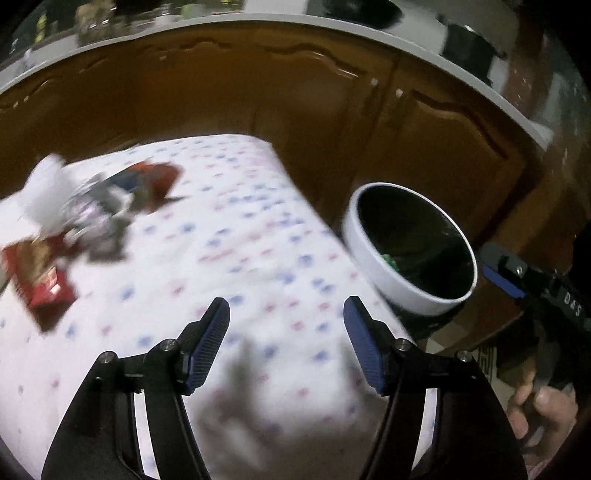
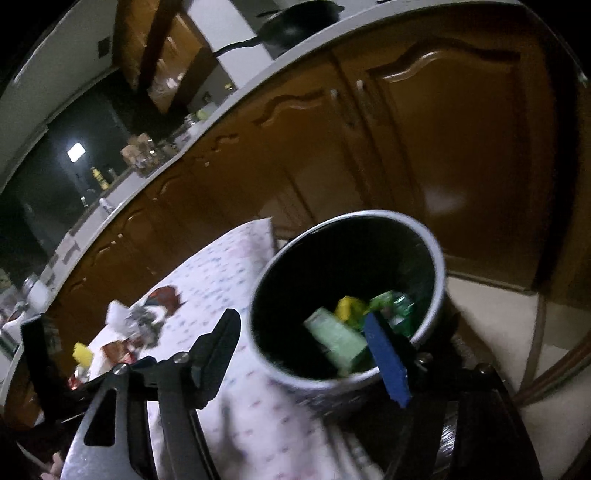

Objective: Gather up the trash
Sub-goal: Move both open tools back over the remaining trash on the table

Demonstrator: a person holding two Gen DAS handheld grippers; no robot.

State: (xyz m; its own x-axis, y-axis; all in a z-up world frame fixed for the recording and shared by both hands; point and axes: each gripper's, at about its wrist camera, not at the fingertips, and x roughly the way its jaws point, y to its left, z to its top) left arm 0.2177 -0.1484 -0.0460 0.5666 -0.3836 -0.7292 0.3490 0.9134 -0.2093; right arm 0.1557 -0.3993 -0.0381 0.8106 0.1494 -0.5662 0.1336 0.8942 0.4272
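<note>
A white bin (image 1: 373, 254) with a dark inside stands just off the table's right edge; it also shows in the right wrist view (image 2: 439, 266), holding green and yellow trash (image 2: 340, 339). A pile of wrappers lies at the table's left: white paper (image 1: 48, 188), a grey crumpled wrapper (image 1: 99, 221), a red packet (image 1: 40, 280) and a red-blue packet (image 1: 151, 181). My left gripper (image 1: 286, 321) is open and empty above the table's front. My right gripper (image 2: 306, 347) is open and empty over the bin's near rim; it shows at the right of the left wrist view (image 1: 502, 273).
The table wears a white cloth (image 1: 240, 240) with blue and pink dots. Brown cabinet doors (image 2: 443, 147) under a pale counter stand close behind. A black pan (image 2: 295, 26) sits on the counter. Light floor tiles (image 2: 491, 317) lie right of the bin.
</note>
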